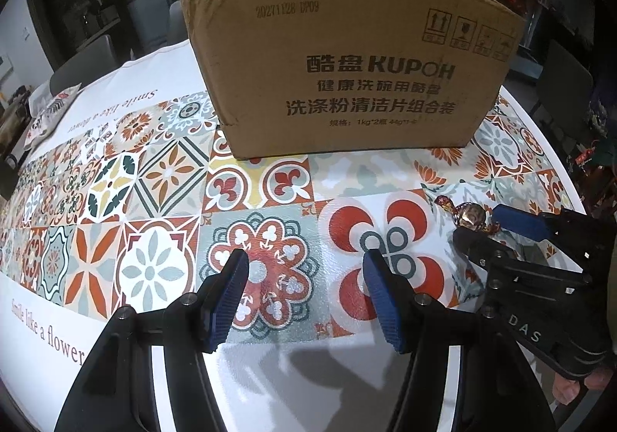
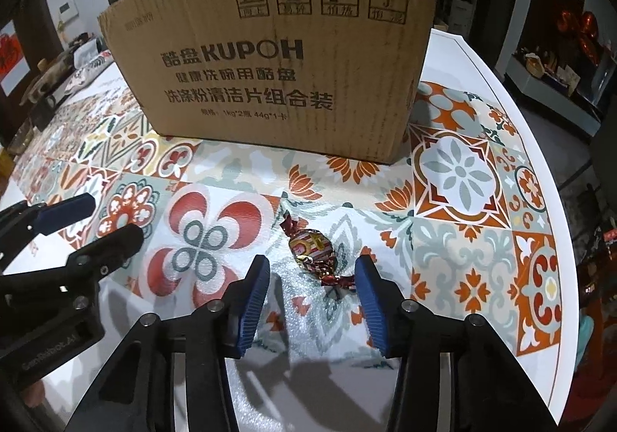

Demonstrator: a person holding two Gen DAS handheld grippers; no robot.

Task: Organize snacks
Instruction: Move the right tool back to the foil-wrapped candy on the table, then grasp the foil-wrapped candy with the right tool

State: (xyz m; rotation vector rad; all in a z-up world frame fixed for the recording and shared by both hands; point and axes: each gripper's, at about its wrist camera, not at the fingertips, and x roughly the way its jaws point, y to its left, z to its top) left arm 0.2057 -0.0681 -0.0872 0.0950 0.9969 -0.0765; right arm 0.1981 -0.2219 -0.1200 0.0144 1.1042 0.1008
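A wrapped candy (image 2: 311,250) in shiny red and gold foil lies on the patterned tablecloth, just ahead of and between the tips of my right gripper (image 2: 311,270), which is open and low over the table. The candy also shows in the left wrist view (image 1: 469,217), at the tips of the right gripper (image 1: 486,226). My left gripper (image 1: 306,264) is open and empty, to the left of the candy; it also shows in the right wrist view (image 2: 104,220). A brown cardboard box (image 2: 277,58) marked KUPOH stands behind the candy; it fills the left wrist view (image 1: 347,62) too.
The table (image 2: 482,58) has a white rim that curves along the right side. The tablecloth (image 1: 162,170) is tiled in orange, red and green. Cluttered items (image 1: 46,112) lie at the far left end. Dark chairs and furniture stand beyond the table.
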